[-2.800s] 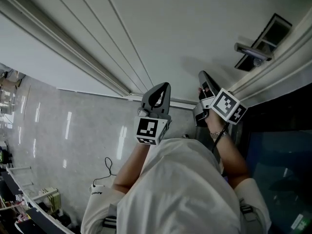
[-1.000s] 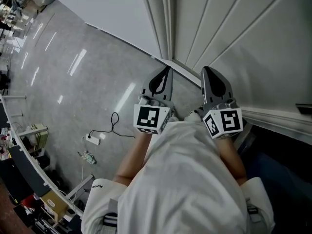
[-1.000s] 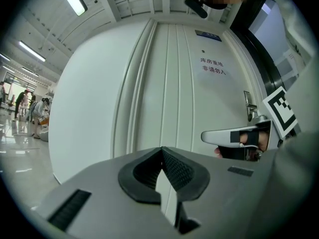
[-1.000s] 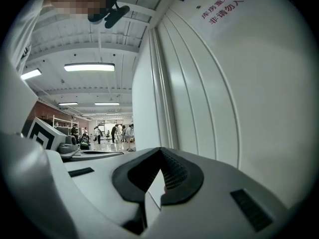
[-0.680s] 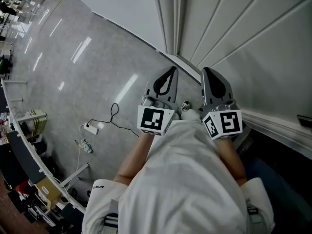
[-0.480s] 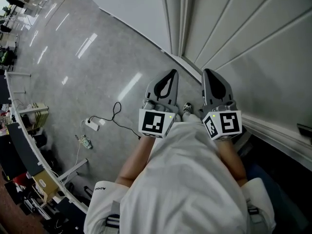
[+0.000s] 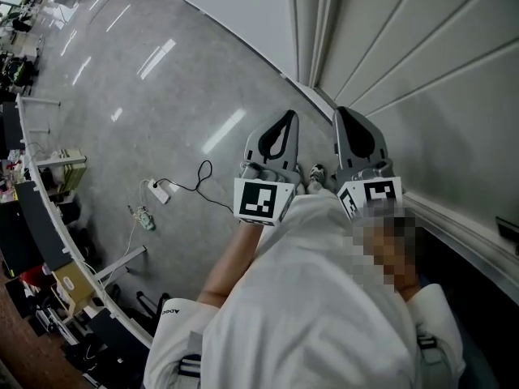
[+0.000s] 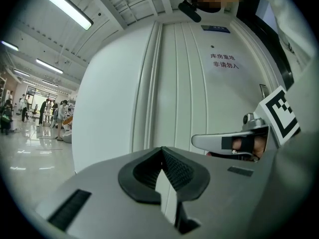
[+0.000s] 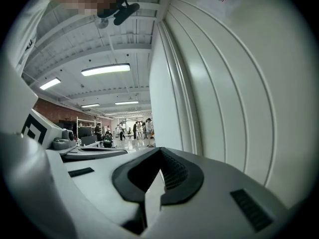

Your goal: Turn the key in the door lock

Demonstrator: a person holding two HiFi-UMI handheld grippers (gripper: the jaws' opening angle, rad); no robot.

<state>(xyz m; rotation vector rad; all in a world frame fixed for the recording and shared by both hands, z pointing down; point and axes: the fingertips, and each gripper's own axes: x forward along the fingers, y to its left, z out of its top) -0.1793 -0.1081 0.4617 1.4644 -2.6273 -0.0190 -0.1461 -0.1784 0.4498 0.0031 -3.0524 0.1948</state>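
Note:
Neither the key nor the lock shows in any view. The white ribbed door (image 7: pixel 422 71) fills the upper right of the head view, and a red-lettered sign (image 8: pixel 224 63) hangs on it in the left gripper view. My left gripper (image 7: pixel 285 118) and right gripper (image 7: pixel 347 116) are held side by side in front of my body, beside the door's lower part and apart from it. Both are shut with nothing between the pads, as their own views show for the left gripper (image 8: pixel 162 151) and the right gripper (image 9: pixel 159 151). Each gripper appears in the other's view.
Grey polished floor (image 7: pixel 162 96) spreads to the left, with a white power strip and black cable (image 7: pixel 162 191) on it. Desks and clutter (image 7: pixel 49 217) line the far left edge. People (image 8: pixel 55 118) stand far off in the hall. A dark strip runs along the door's foot (image 7: pixel 454 258).
The door handle seen earlier has left the head view, which has swung toward the floor. Both grippers stay shut and side by side, drifting slightly.

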